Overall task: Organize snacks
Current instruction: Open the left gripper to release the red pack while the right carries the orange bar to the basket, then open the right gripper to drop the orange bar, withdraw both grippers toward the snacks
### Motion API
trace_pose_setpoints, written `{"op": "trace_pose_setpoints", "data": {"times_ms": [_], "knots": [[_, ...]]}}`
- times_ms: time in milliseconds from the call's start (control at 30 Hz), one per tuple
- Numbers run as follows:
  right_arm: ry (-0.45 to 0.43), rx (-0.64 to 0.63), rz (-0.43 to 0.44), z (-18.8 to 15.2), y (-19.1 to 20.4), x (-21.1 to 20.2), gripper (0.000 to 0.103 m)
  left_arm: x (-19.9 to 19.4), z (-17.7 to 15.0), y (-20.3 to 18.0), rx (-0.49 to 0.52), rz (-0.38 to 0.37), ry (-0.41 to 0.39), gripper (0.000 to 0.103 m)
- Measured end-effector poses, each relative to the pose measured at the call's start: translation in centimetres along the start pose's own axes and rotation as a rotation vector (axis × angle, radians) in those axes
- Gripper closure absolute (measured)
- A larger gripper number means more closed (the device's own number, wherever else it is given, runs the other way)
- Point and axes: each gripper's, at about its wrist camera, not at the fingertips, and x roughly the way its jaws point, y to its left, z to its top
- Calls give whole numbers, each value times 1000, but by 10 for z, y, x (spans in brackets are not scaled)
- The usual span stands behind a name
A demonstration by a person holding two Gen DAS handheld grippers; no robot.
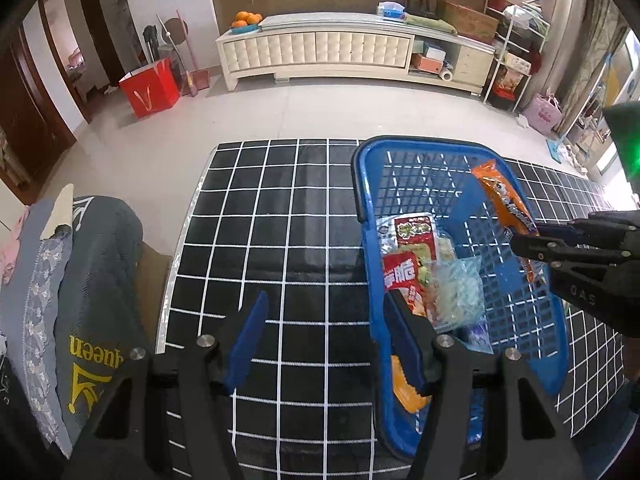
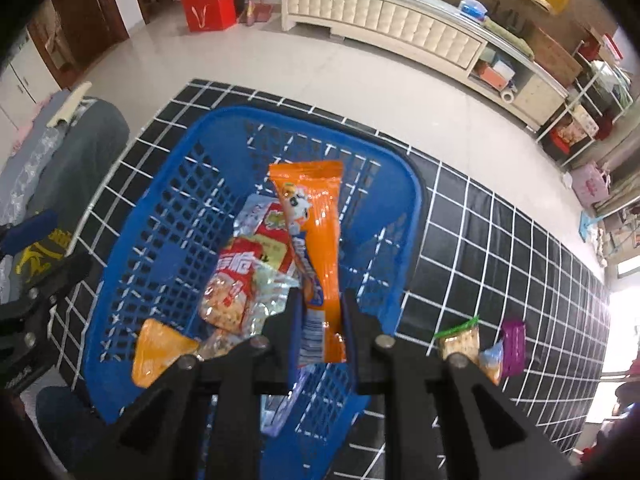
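Note:
A blue plastic basket (image 1: pixel 424 142) (image 2: pixel 224 116) stands on the black grid-patterned tablecloth (image 1: pixel 280 220). Inside lie several snack packs, among them red packets (image 1: pixel 414 236) (image 2: pixel 240 276) and an orange one (image 2: pixel 160 350). My right gripper (image 2: pixel 320 308) (image 1: pixel 524 240) is shut on a long orange snack packet (image 2: pixel 316 232) (image 1: pixel 504 200), which it holds above the basket's inside. My left gripper (image 1: pixel 326 340) (image 2: pixel 52 248) is open over the basket's left rim, one finger outside and one above the inside, with nothing gripped.
Three loose snacks lie on the cloth right of the basket: a green-topped cracker pack (image 2: pixel 460 340), a small blue-orange pack (image 2: pixel 492 360) and a purple pack (image 2: pixel 514 344). A grey cloth-covered seat (image 1: pixel 88 280) stands against the table's left edge. Bare floor lies beyond the table.

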Motion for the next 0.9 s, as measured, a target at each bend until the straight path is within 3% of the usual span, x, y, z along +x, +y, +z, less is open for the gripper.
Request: {"op": "trace_pose_setpoints", "data": {"times_ms": [200,267,400,433,500,900], "knots": [[26,-13,-110,14,1,19,80,13,2,1,-3,-11,2,45],[22,-16,-111,14,1,22,69,15,1,1,-4,-15,5,45],[9,-40,-117,9,7,17,58,19,-1,4,-14,-19,9,45],[-4,-50,-137,7,10,13,46,19,-2,5,-18,-21,10,45],[-21,-54,-118,4,12,6,38,19,-2,5,-20,-19,13,45],[-91,2,-51,-28,-14,-58,35,-20,-12,-18,-5,-32,-29,45]]}}
